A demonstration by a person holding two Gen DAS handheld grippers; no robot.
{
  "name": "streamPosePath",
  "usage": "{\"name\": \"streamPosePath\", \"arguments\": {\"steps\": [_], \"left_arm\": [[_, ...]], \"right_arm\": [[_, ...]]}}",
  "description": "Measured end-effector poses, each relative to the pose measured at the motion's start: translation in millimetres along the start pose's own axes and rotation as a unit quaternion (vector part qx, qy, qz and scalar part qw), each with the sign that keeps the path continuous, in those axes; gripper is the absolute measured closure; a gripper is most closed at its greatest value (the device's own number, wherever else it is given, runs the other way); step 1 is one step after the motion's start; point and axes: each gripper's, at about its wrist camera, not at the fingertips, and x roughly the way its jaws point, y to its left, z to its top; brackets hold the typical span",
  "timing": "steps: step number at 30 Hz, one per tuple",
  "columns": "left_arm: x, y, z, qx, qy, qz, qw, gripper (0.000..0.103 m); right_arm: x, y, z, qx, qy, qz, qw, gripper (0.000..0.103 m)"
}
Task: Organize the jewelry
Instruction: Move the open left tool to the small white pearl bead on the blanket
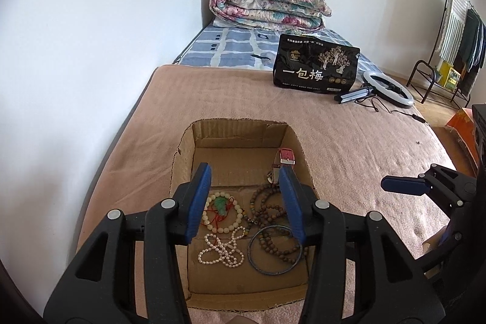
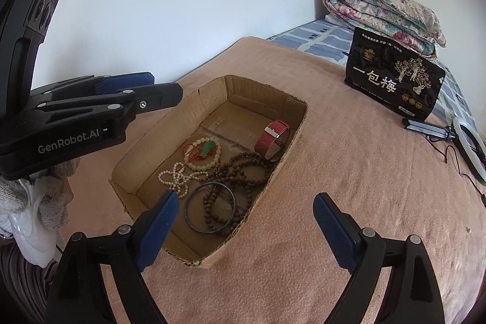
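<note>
An open cardboard box [image 1: 185, 147] [image 2: 212, 93] lies on the pink blanket. Inside lie a cream bead bracelet with a green pendant [image 1: 223, 207] [image 2: 206, 152], a white pearl string [image 1: 221, 254] [image 2: 176, 178], brown wooden beads [image 1: 267, 211] [image 2: 243, 169], a dark bangle [image 1: 275, 269] [image 2: 194, 217] and a red-strap watch [image 1: 287, 156] [image 2: 270, 135]. My left gripper [image 1: 246, 178] [image 2: 152, 90] hovers open and empty above the box. My right gripper [image 2: 243, 205] [image 1: 401, 184] is open and empty, at the box's near right side.
A black snack bag [image 1: 316, 65] [image 2: 395, 81] stands at the blanket's far edge. A ring light with tripod [image 1: 385, 90] [image 2: 467, 147] lies beside it. A folded floral quilt [image 1: 267, 5] [image 2: 382, 11] sits at the bed's head. A clothes rack [image 1: 455, 35] stands right.
</note>
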Motion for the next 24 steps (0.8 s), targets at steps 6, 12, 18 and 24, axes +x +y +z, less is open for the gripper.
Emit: {"name": "streamPosePath", "arguments": {"steps": [6,12,18,24], "left_arm": [[-4,-19,4,0.011,-0.002,-0.004,0.9999,0.055],[-6,-40,8,0.007,-0.001,-0.022,0.9997,0.055],[-2,-70,8,0.026,0.008,-0.045,0.9986,0.055],[5,-106,6,0.049,0.020,-0.072,0.9960,0.055]], "right_arm": [[-15,-26,-7,0.025,-0.010,-0.015,1.000,0.012],[-30,-60,-19,0.055,-0.015,-0.034,0.998,0.012],[-49,-101,-31,0.083,-0.025,-0.059,0.994,0.012],[-68,-144,-44,0.103,-0.034,-0.093,0.990,0.012]]}}
